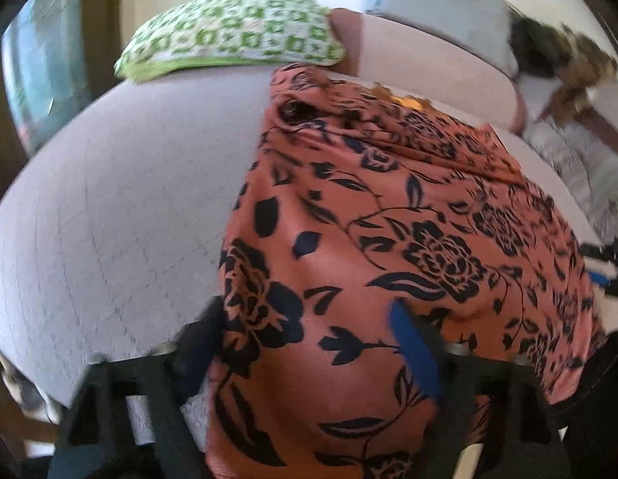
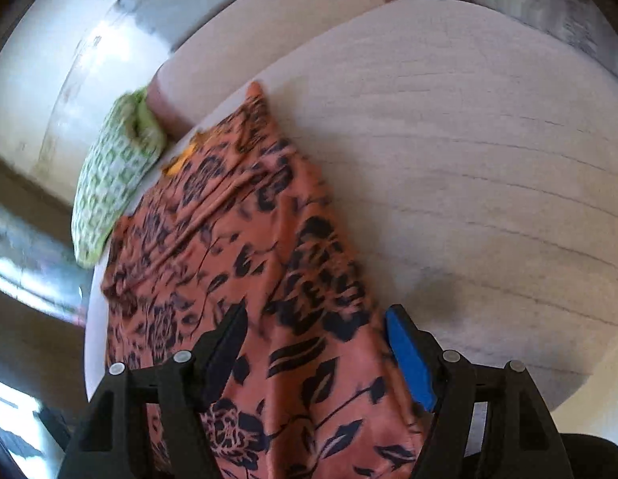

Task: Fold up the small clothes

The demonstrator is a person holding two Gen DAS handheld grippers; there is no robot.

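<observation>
An orange garment with a dark floral print (image 1: 388, 239) lies spread on a pale quilted mattress (image 1: 129, 199). My left gripper (image 1: 309, 343) stands open above the garment's near end, and the cloth lies between its fingers (image 1: 412, 343). In the right wrist view the same garment (image 2: 237, 239) runs away from me on the mattress (image 2: 468, 159). My right gripper (image 2: 316, 351) is open too, with the cloth between its blue-padded finger (image 2: 408, 359) and its dark finger (image 2: 225, 343). A yellow bit shows at the garment's far end (image 2: 181, 159).
A green and white patterned pillow (image 1: 233, 32) lies at the head of the mattress; it also shows in the right wrist view (image 2: 117, 175). A grey cushion (image 1: 440, 8) lies beyond. The other gripper (image 1: 608, 263) shows at the right edge.
</observation>
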